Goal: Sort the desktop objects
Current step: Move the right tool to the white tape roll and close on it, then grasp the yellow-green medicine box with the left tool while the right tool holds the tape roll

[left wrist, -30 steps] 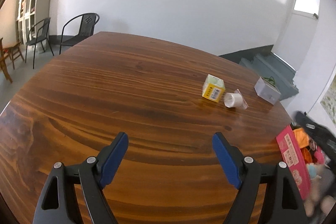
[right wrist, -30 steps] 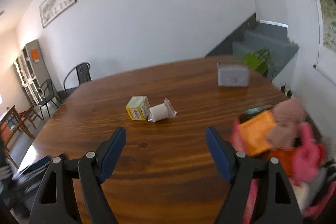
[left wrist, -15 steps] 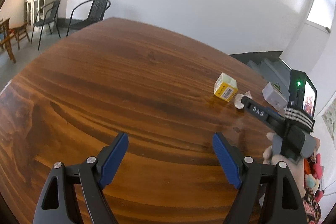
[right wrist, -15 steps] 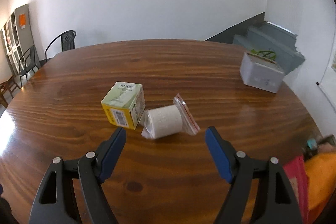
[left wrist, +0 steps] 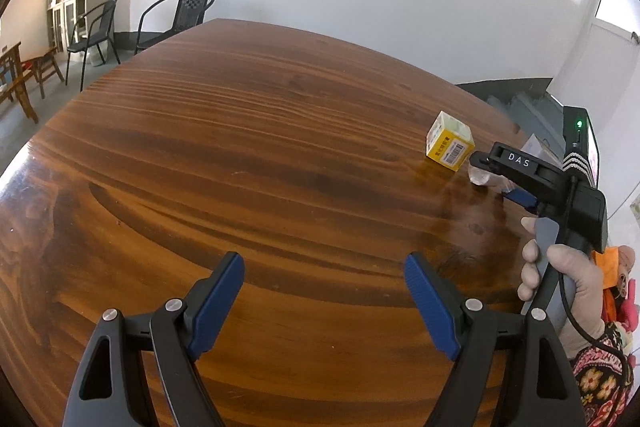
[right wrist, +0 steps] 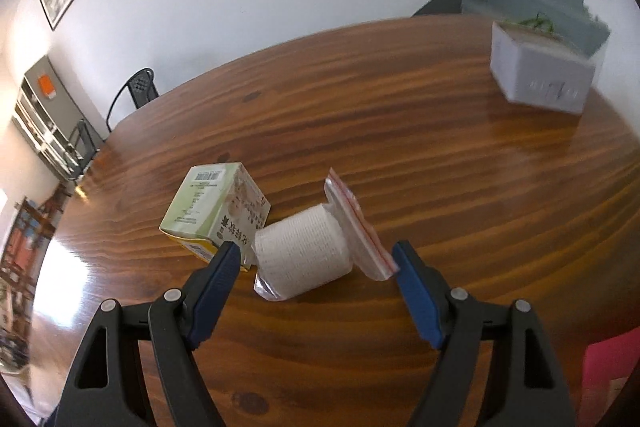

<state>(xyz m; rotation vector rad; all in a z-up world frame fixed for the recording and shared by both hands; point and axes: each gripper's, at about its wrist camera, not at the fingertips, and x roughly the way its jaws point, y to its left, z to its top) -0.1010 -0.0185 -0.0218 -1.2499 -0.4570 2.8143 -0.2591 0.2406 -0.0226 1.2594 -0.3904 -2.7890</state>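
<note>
Your right claw (right wrist: 316,259) has swung in over the bagged white roll (right wrist: 302,255), jaws released either side, green-yellow carton (right wrist: 212,211) touching it, grey box (right wrist: 540,75) near the surface (left wrist: 240,155) edge, your left claw (left wrist: 324,287) released above bare wood.

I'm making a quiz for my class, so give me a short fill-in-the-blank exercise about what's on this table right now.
1. The white roll is sealed in a clear ____ with a red strip.
2. The roll lies between the open right tongs and touches the green and ____ carton.
3. The left tongs hang open over bare ____.
4. The grey box stands near the far edge of the ____.

Missing words: bag; yellow; wood; table
</note>
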